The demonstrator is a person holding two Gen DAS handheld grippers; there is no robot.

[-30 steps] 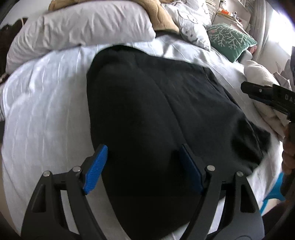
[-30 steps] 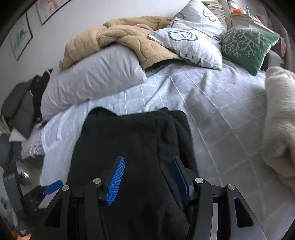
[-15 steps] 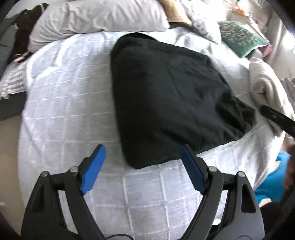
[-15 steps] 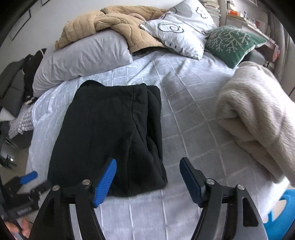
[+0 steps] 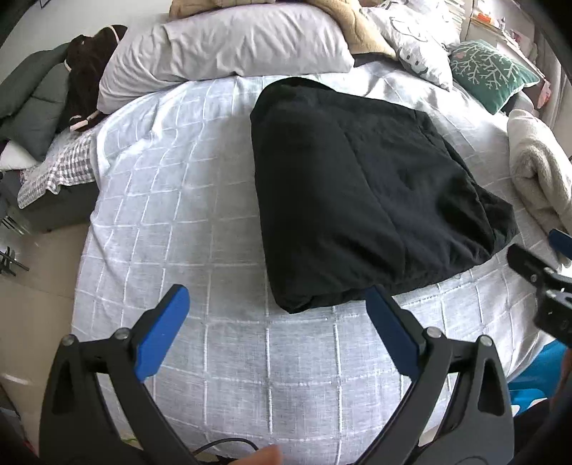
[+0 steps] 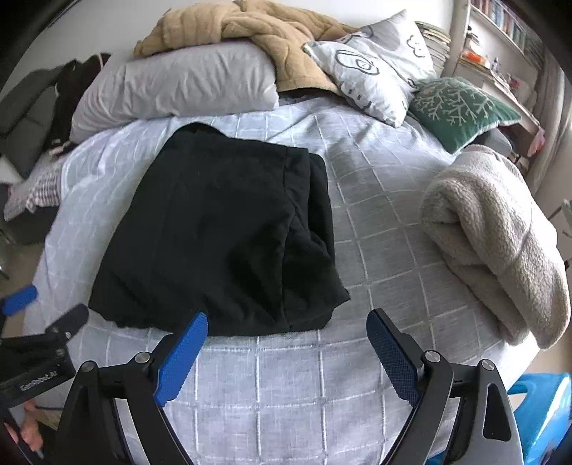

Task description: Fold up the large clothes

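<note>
A black garment [image 5: 357, 186] lies folded into a thick rectangle on the pale grey checked bedspread [image 5: 171, 214]; it also shows in the right wrist view [image 6: 228, 229]. My left gripper [image 5: 277, 322] is open and empty, held above the bedspread just short of the garment's near left corner. My right gripper [image 6: 286, 339] is open and empty, above the bedspread just short of the garment's near right corner. Each gripper shows at the edge of the other's view, the right gripper [image 5: 543, 272] and the left gripper [image 6: 43, 322].
A fluffy cream blanket [image 6: 500, 243] lies folded at the bed's right edge. Grey pillow [image 6: 178, 86], tan blanket [image 6: 257, 32], patterned pillow [image 6: 375, 68] and green cushion [image 6: 461, 107] line the head. Clothes pile [image 5: 43, 107] at the left. A blue stool [image 6: 540, 411] stands at the near right.
Both grippers have pulled back from over the garment toward the bed's near edge, staying open and empty. The garment lies still.
</note>
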